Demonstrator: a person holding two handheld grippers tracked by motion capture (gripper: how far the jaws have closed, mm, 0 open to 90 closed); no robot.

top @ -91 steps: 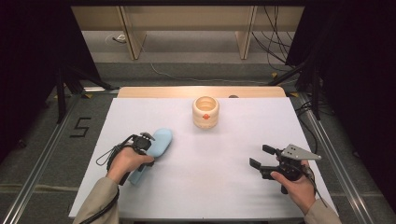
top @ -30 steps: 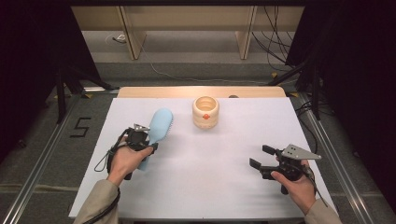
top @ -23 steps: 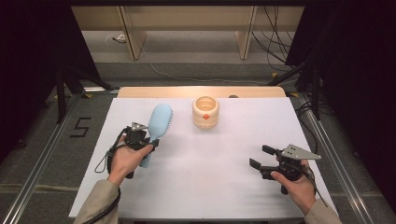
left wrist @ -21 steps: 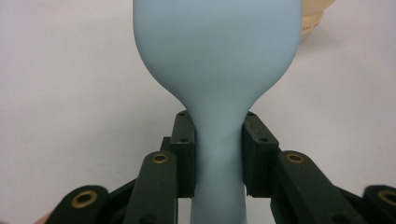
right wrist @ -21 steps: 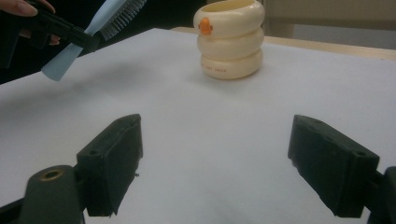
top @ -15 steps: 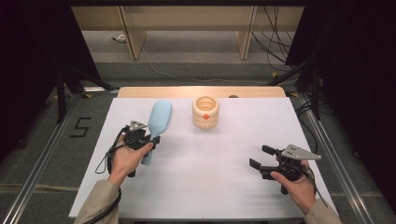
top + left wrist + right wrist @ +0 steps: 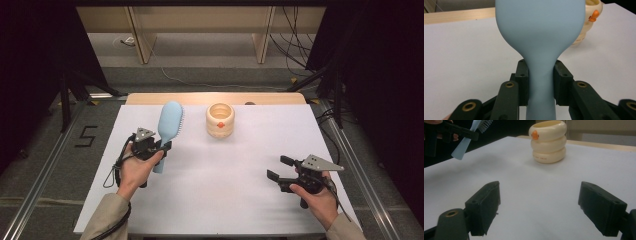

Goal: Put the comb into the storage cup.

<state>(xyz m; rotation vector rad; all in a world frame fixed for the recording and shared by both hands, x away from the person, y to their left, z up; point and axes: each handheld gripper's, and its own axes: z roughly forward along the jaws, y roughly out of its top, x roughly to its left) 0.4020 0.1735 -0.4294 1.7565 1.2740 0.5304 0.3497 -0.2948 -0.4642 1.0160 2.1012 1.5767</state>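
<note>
Hairbrush (image 7: 169, 125), smooth pale-blue plastic, sat clamped by its narrow handle in the left claw (image 7: 161, 147); the right claw (image 7: 277, 168) gaped wide above the white worktop (image 7: 225, 185).

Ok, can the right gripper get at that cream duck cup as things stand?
Probably yes. The right gripper is open and holds nothing, and only bare white table lies between it and the cup. The brush is off to the left.

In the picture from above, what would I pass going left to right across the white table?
Left gripper, shut on the handle of a light blue hairbrush → cream duck-faced cup → right gripper, fingers open, held in the person's right hand.
</note>
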